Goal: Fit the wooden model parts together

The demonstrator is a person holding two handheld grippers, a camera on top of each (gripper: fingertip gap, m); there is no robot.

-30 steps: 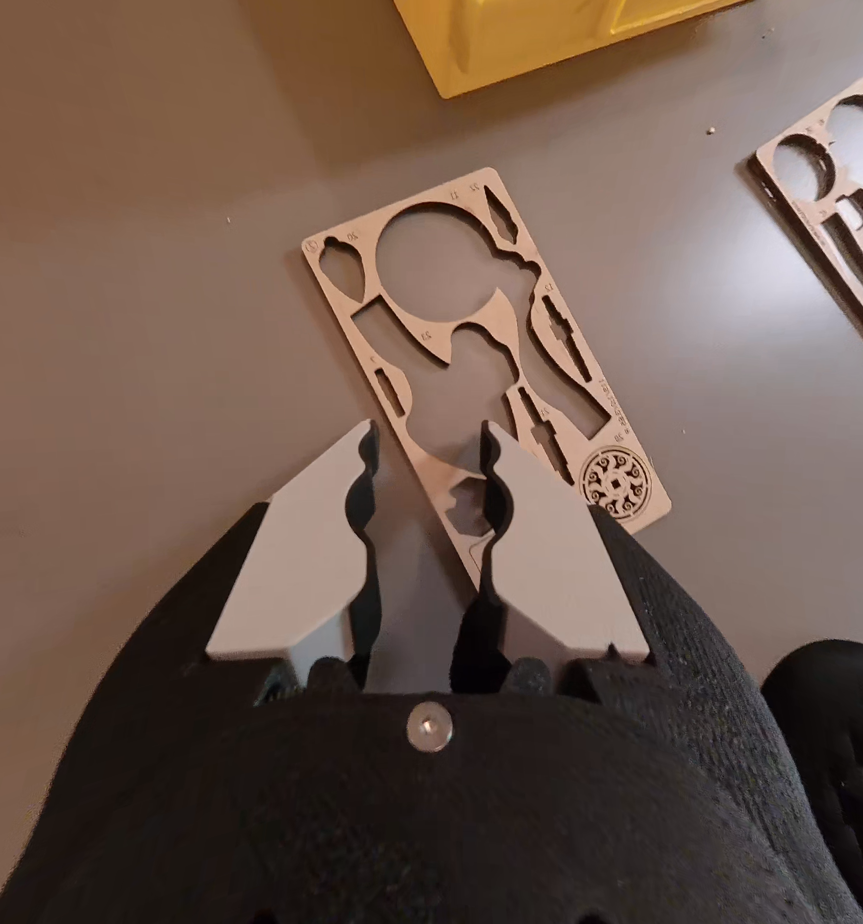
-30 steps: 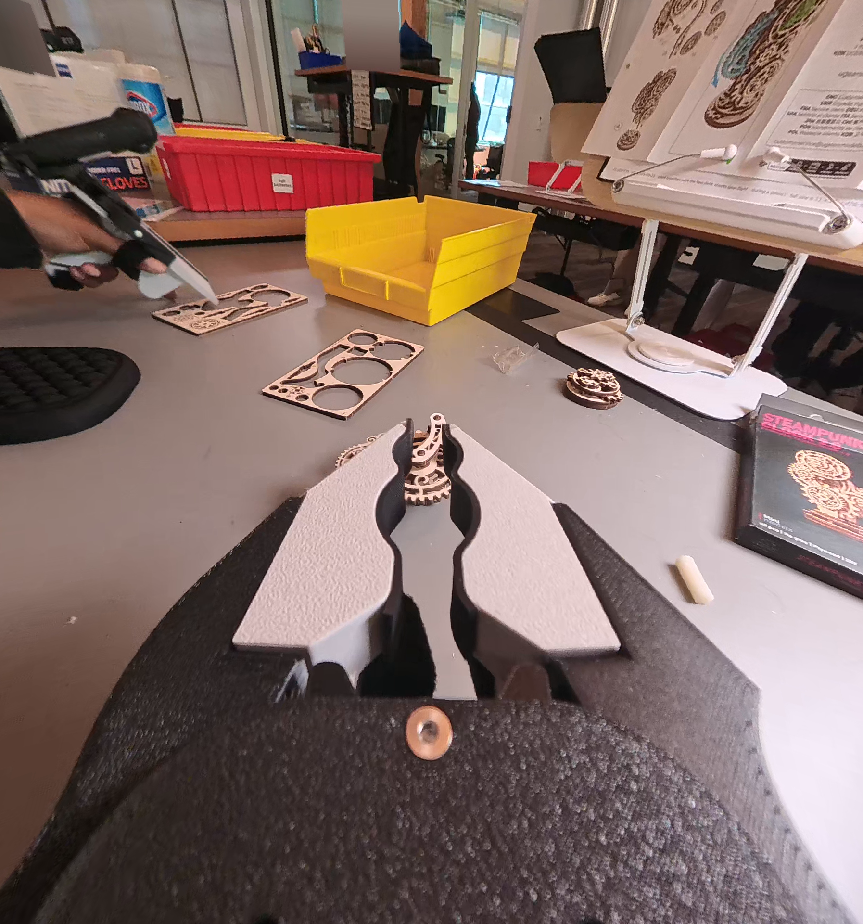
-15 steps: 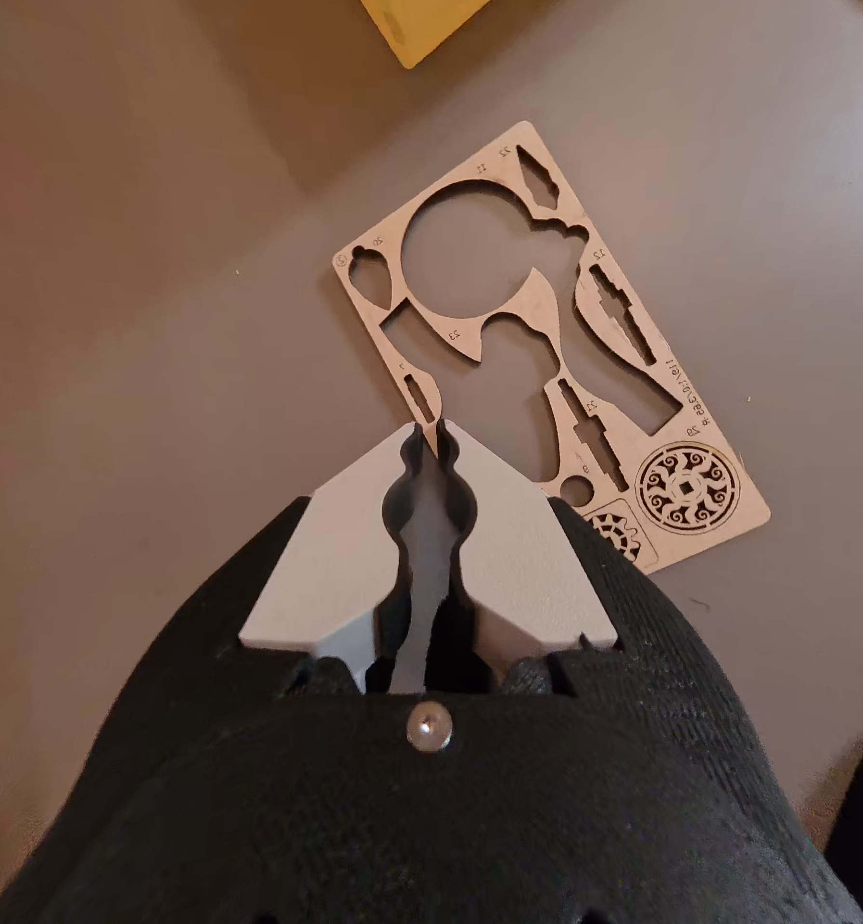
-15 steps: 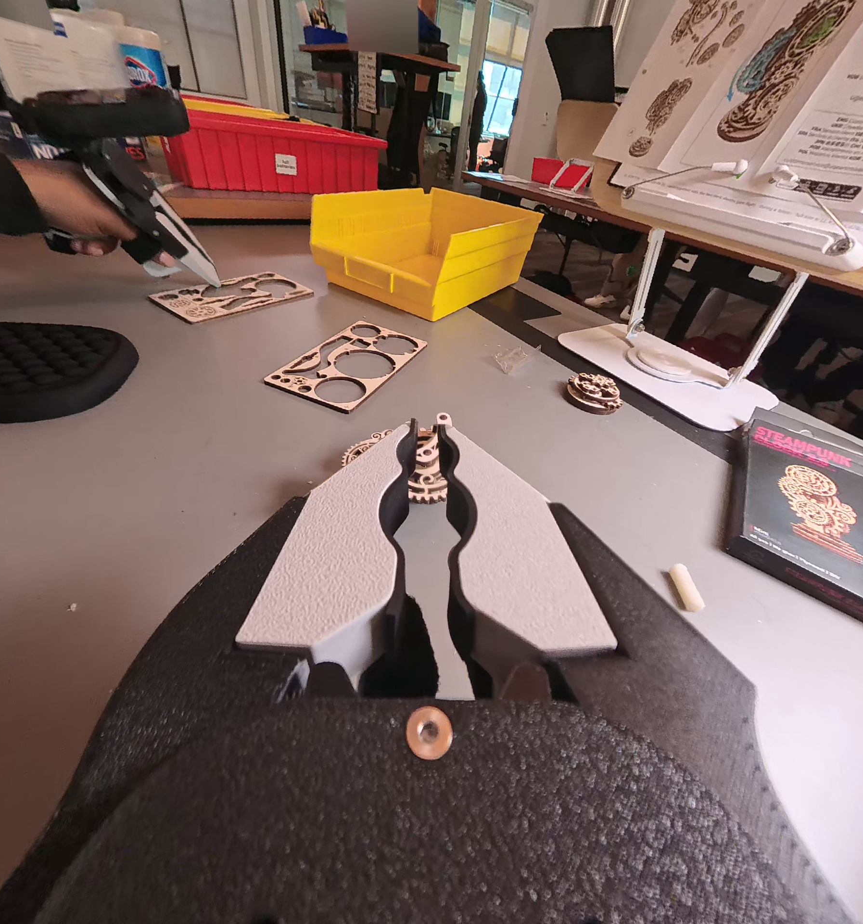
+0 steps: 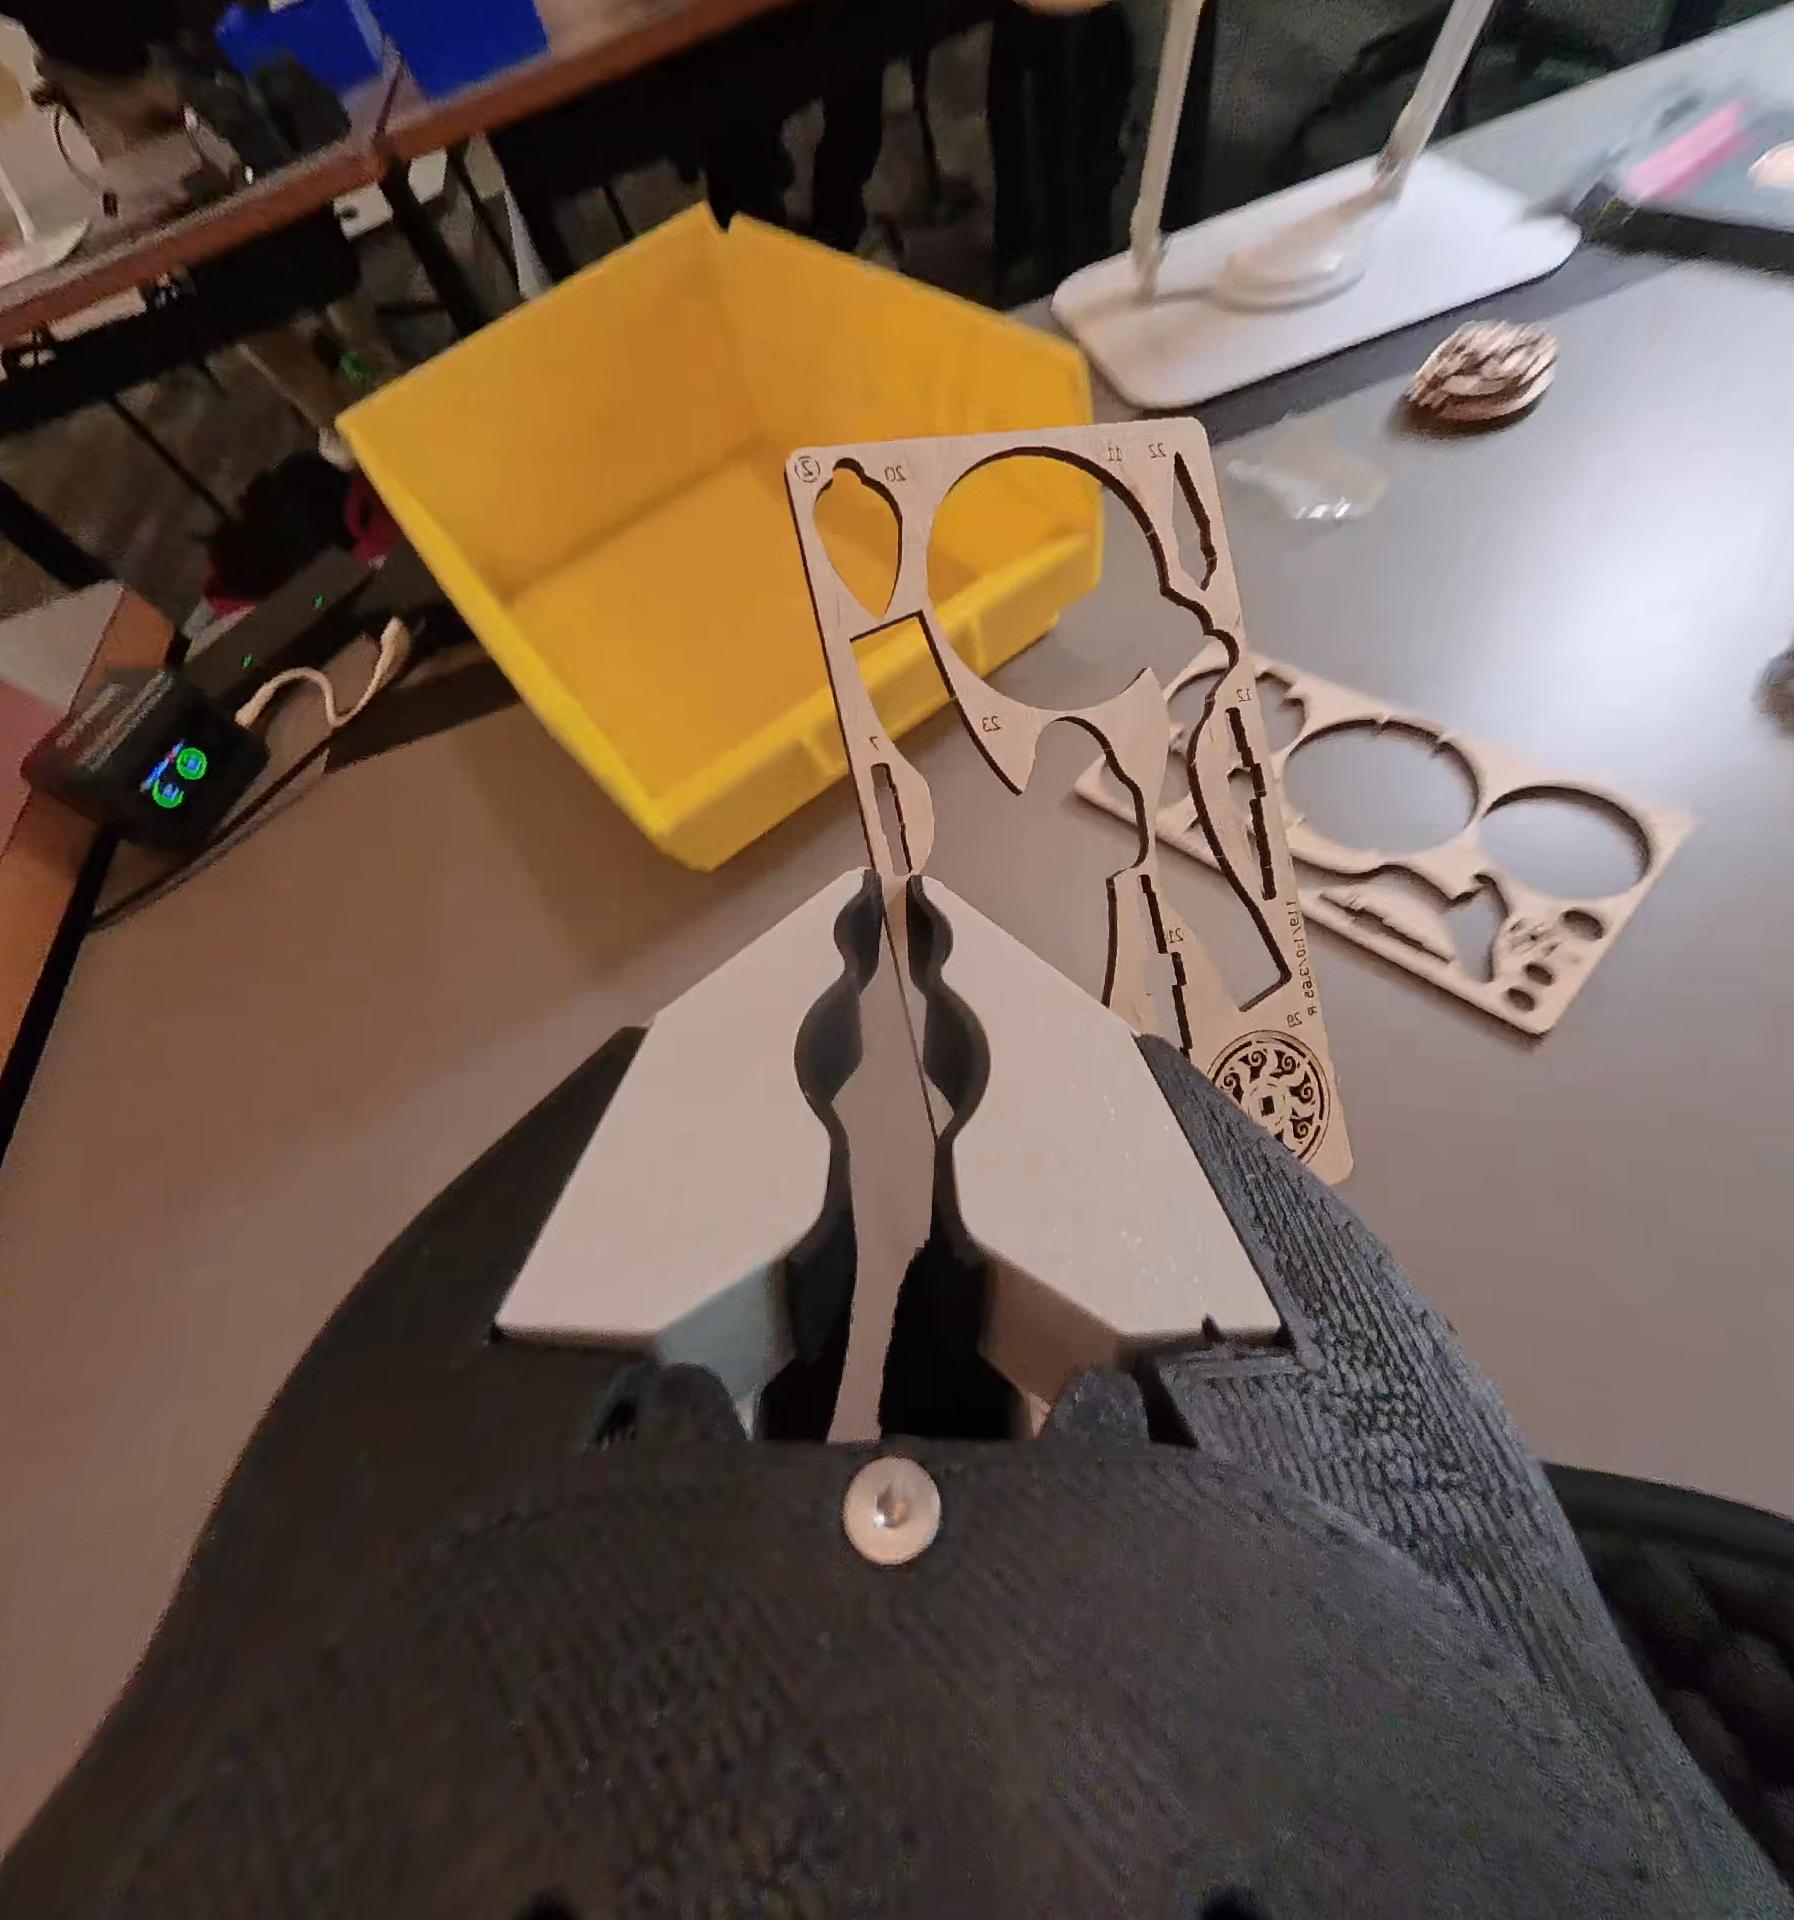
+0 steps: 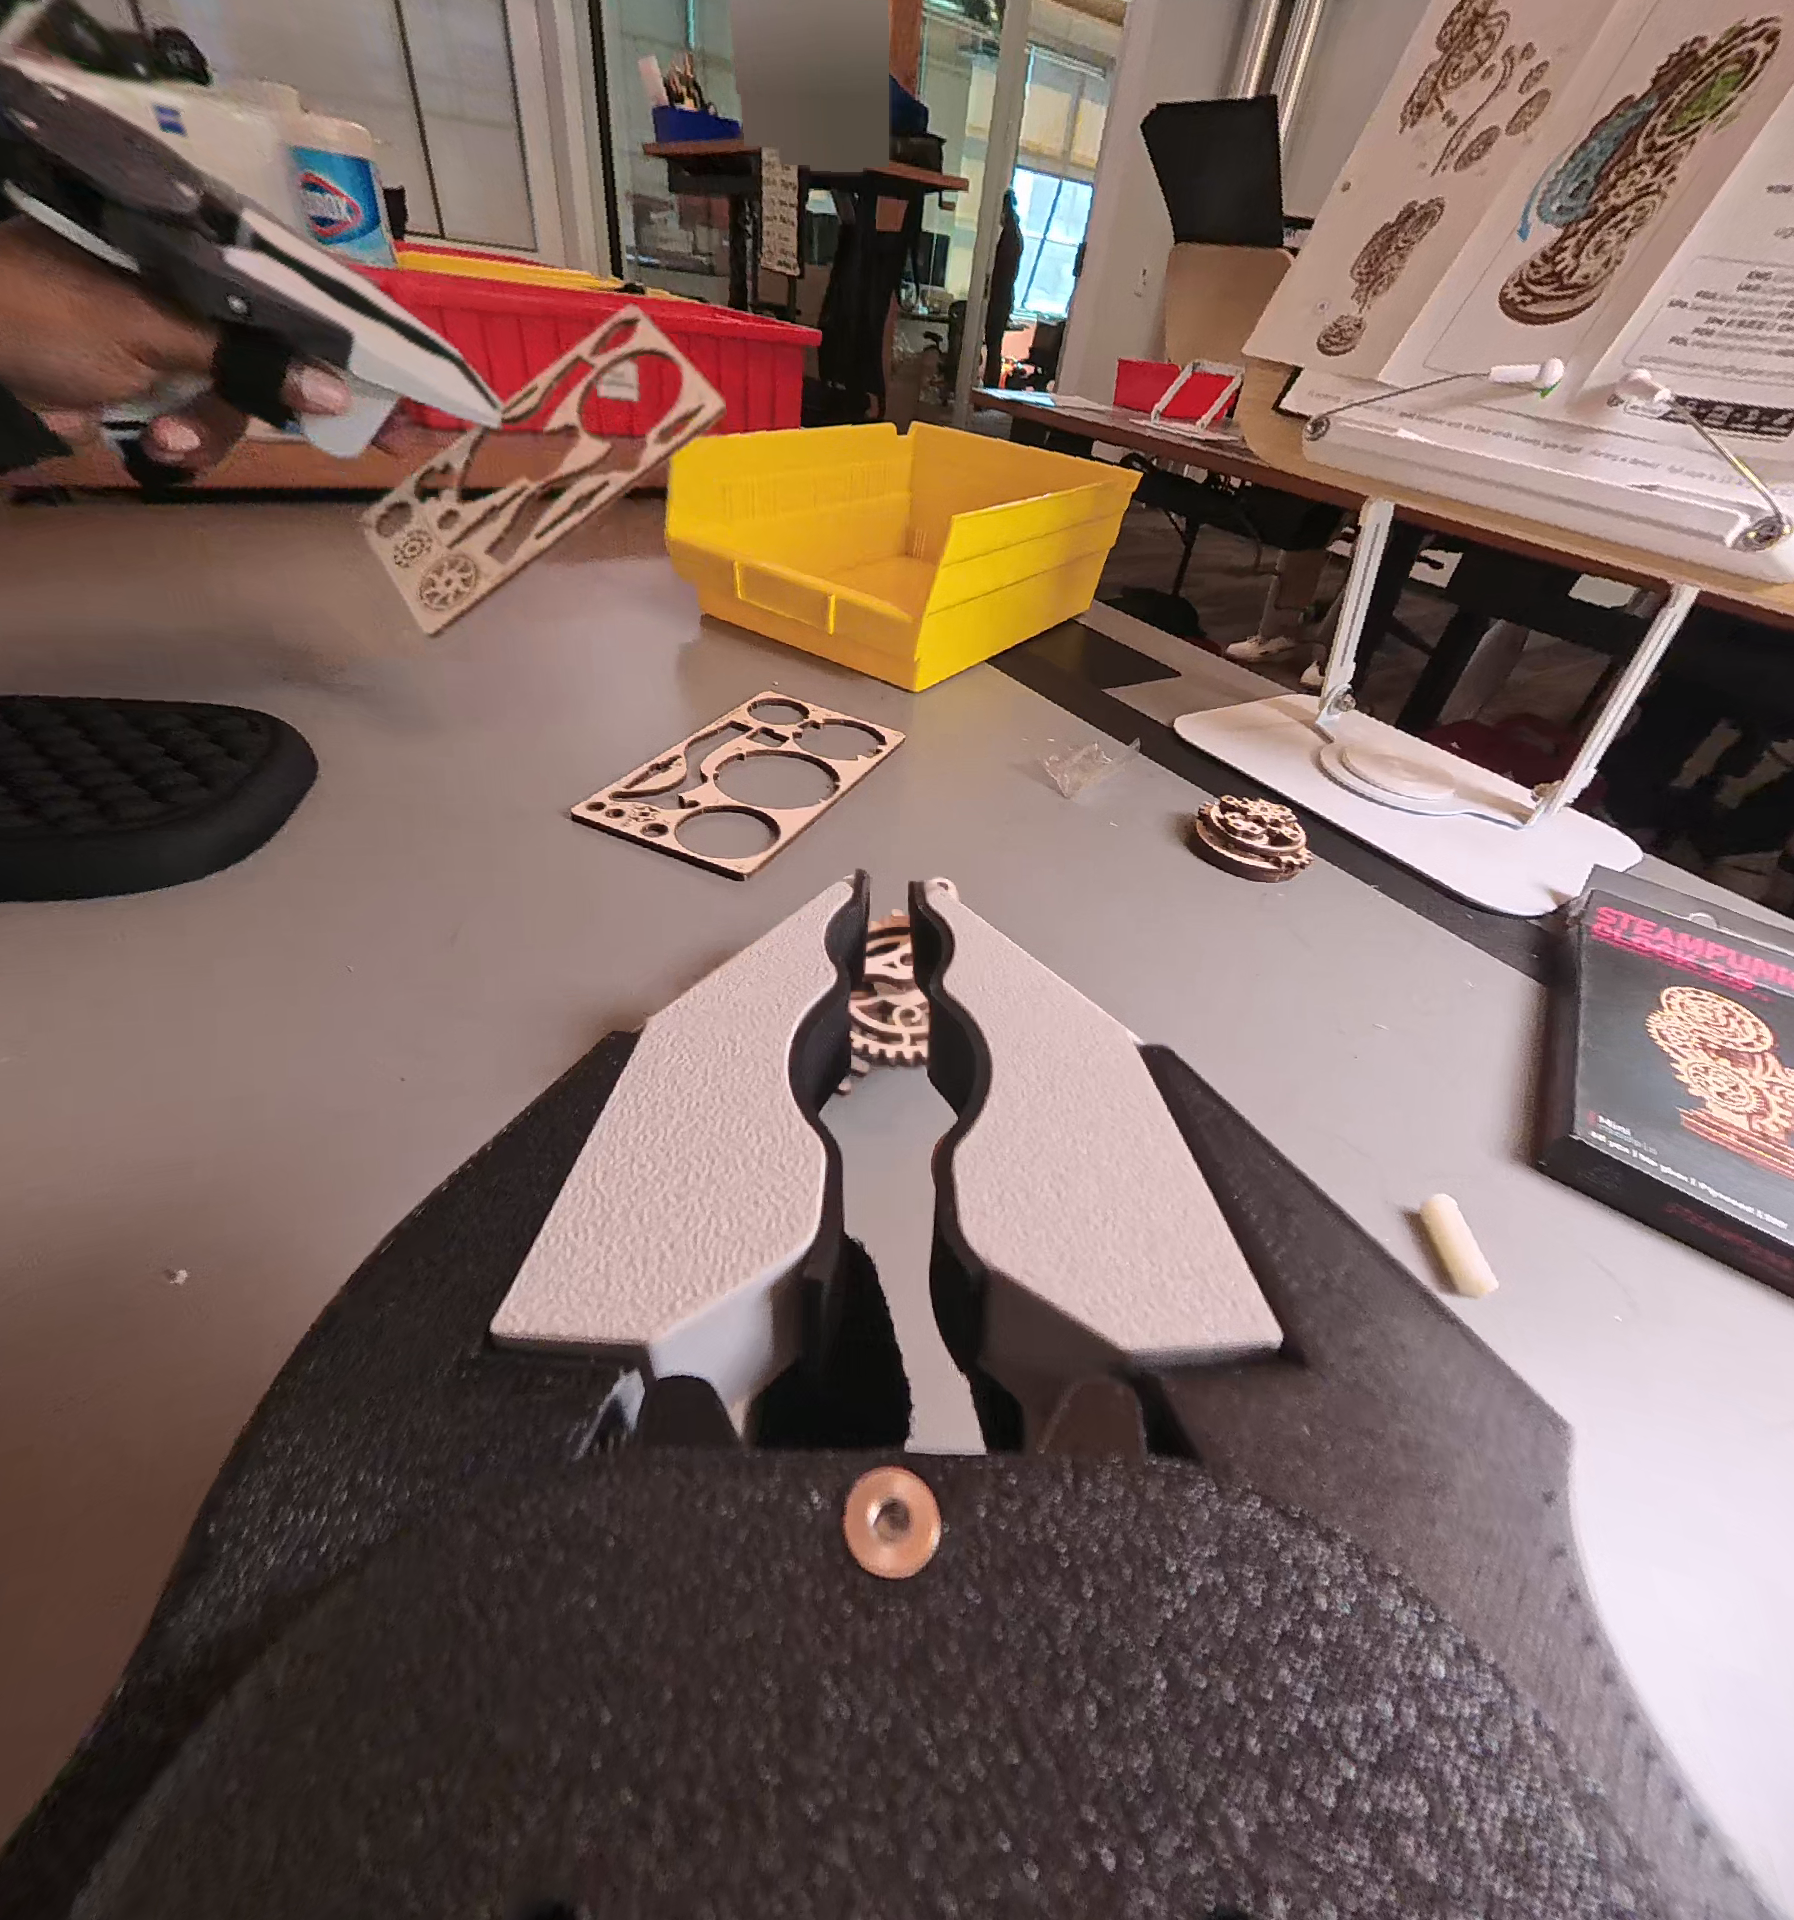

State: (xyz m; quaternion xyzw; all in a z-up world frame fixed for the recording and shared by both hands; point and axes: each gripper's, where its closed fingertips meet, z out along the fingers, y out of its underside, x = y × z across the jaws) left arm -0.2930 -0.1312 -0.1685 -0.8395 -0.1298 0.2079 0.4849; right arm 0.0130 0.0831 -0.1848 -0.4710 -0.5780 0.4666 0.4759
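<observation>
Two grippers work over the grey table (image 6: 249, 1091); largest beyond them is the yellow bin (image 6: 903, 561), then a flat emptied parts sheet (image 6: 737, 779); the left gripper (image 5: 895, 883) pinches the edge of a wooden parts sheet (image 5: 1028, 727), lifted clear and standing long axis upward, off to the left of the right gripper (image 6: 885, 894), whose pads squeeze a small wooden gear assembly (image 6: 888, 1013); the remaining ornate disc (image 5: 1272, 1101) sits at the sheet's low corner; most of the gear is hidden by the fingers.
</observation>
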